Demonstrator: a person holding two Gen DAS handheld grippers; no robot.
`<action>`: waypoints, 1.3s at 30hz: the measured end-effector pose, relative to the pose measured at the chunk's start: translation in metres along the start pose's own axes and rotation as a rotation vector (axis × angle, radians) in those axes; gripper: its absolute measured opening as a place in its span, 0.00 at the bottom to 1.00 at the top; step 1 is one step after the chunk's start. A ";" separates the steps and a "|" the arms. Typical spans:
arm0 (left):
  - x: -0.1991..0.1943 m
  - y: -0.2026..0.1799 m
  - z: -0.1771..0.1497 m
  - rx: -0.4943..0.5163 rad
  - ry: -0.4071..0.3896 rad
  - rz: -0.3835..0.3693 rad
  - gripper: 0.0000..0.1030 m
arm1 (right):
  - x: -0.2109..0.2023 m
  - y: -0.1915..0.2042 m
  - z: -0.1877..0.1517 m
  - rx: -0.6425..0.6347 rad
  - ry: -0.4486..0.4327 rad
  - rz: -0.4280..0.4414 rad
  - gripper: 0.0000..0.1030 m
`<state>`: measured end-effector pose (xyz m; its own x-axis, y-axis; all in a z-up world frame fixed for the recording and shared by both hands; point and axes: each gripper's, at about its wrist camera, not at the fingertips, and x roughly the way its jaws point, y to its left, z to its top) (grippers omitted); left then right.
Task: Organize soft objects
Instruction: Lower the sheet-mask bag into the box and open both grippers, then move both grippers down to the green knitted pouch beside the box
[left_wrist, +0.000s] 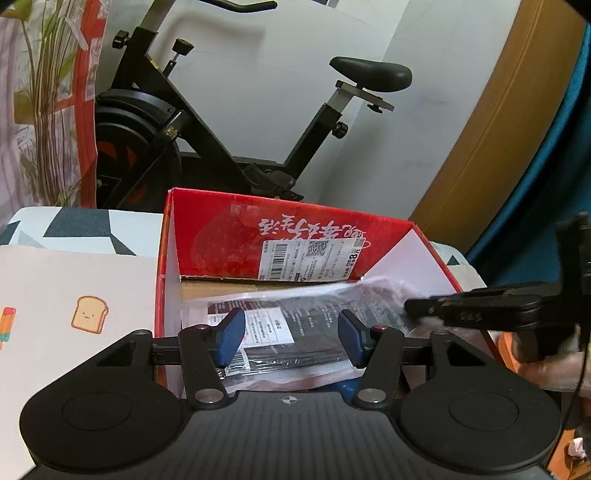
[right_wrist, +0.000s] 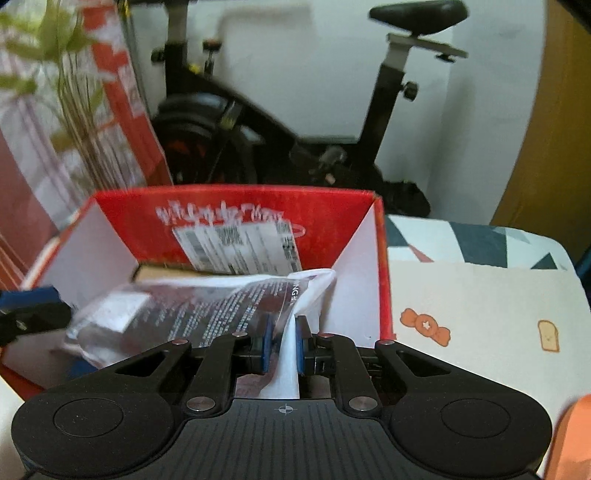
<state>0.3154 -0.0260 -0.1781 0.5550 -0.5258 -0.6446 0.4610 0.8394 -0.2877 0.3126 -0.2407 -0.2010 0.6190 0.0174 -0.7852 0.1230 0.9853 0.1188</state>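
lowering a plastic-wrapped packet (left_wrist: 295, 328) into the red box (left_wrist: 288, 229).
the left gripper (left_wrist: 291, 338) hangs released over the packet, gripping nothing; the right gripper (right_wrist: 284, 343) is clenched on its white edge (right_wrist: 291, 350) alone, so the slick film could slip out or snag the box wall.

Packet (left_wrist: 295, 332) in box (left_wrist: 436, 254), seemingly
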 end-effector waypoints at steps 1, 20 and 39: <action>0.000 0.000 0.000 -0.001 -0.001 -0.002 0.57 | 0.006 0.000 0.001 -0.016 0.026 -0.002 0.12; 0.003 0.001 -0.002 0.003 0.022 0.013 0.57 | 0.048 0.021 -0.005 -0.221 0.211 -0.007 0.13; -0.047 -0.020 -0.018 0.042 -0.042 0.064 0.57 | -0.039 0.020 -0.026 -0.241 -0.021 0.028 0.52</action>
<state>0.2673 -0.0149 -0.1549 0.6122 -0.4770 -0.6306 0.4517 0.8656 -0.2162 0.2706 -0.2168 -0.1835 0.6360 0.0444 -0.7704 -0.0815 0.9966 -0.0098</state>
